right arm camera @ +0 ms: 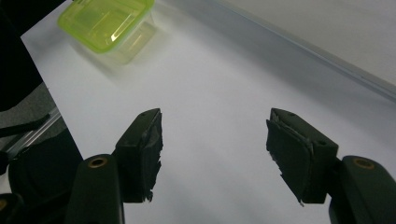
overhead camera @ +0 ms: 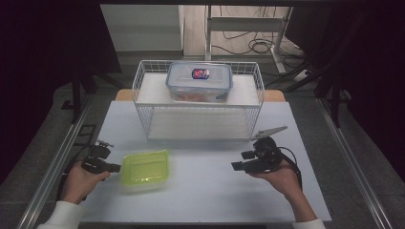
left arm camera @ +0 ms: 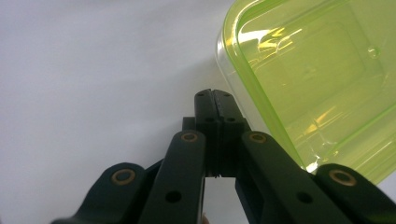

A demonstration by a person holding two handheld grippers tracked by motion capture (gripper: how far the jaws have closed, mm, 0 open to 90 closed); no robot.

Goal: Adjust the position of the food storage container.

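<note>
A lime-green plastic container [overhead camera: 145, 168] sits on the white table at the front left; it also appears in the left gripper view [left arm camera: 317, 79] and far off in the right gripper view [right arm camera: 106, 23]. My left gripper [overhead camera: 114, 168] lies just left of its rim, jaws pressed together with nothing between them [left arm camera: 215, 95]. My right gripper [overhead camera: 241, 161] rests on the table at the front right, jaws wide apart over bare tabletop [right arm camera: 214, 144]. A clear lidded box [overhead camera: 199, 81] with a blue rim sits on top of a white wire rack [overhead camera: 200, 119].
The wire rack stands at the table's [overhead camera: 205, 191] back centre, its lower shelf open toward me. Metal rails [overhead camera: 57, 162] run along both table sides. Cables [overhead camera: 258, 45] and frame legs lie on the floor beyond.
</note>
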